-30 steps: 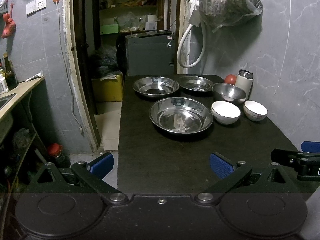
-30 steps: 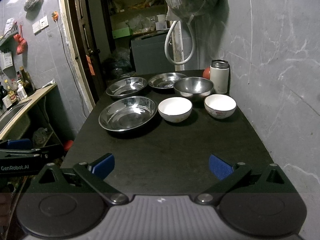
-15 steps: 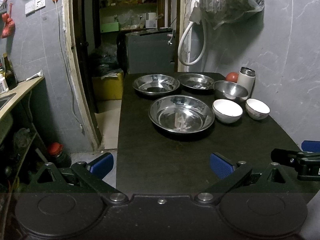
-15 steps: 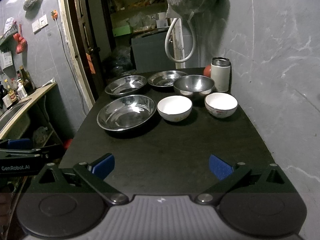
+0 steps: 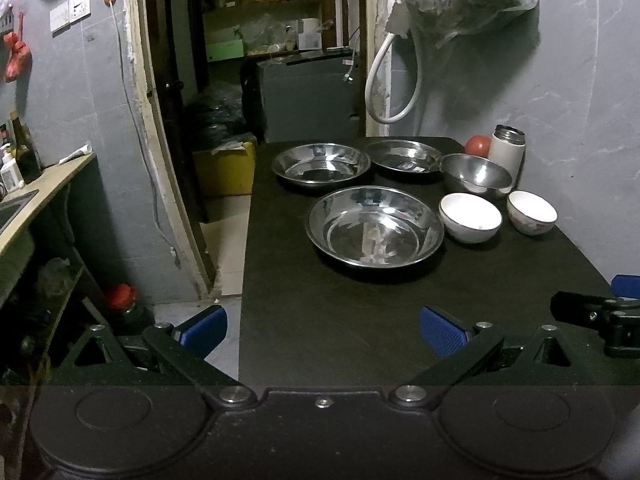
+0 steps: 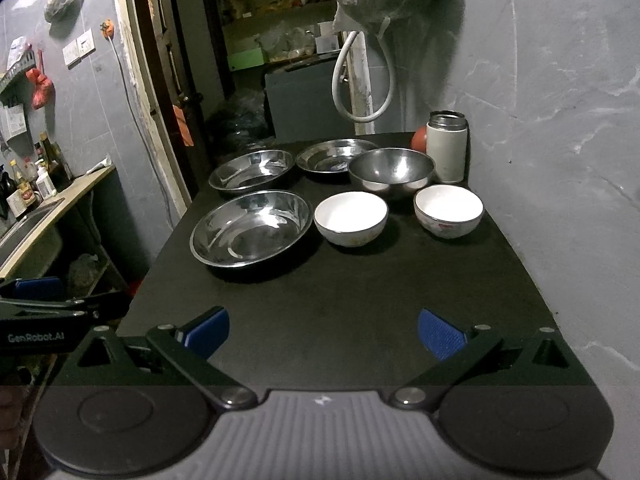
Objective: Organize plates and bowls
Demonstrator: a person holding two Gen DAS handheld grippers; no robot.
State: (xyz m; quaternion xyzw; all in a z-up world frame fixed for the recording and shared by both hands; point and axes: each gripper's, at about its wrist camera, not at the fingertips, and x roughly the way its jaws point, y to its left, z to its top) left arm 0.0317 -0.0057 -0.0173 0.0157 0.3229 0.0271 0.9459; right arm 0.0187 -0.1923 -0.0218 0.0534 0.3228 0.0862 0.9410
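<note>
On the black table stand three shallow steel plates: a large near one, and two farther back. A deep steel bowl sits behind two white ceramic bowls. My left gripper hangs open at the table's near left edge, nothing between its blue pads. My right gripper is open too, over the near table, well short of the dishes.
A white flask and a red round thing stand at the back right by the grey wall. A doorway with a dark cabinet lies behind the table. A counter with a sink and bottles runs along the left.
Both views have shifted slightly, the dishes sitting a little closer in the right view. Nothing on the table has moved, and both grippers stay open.
</note>
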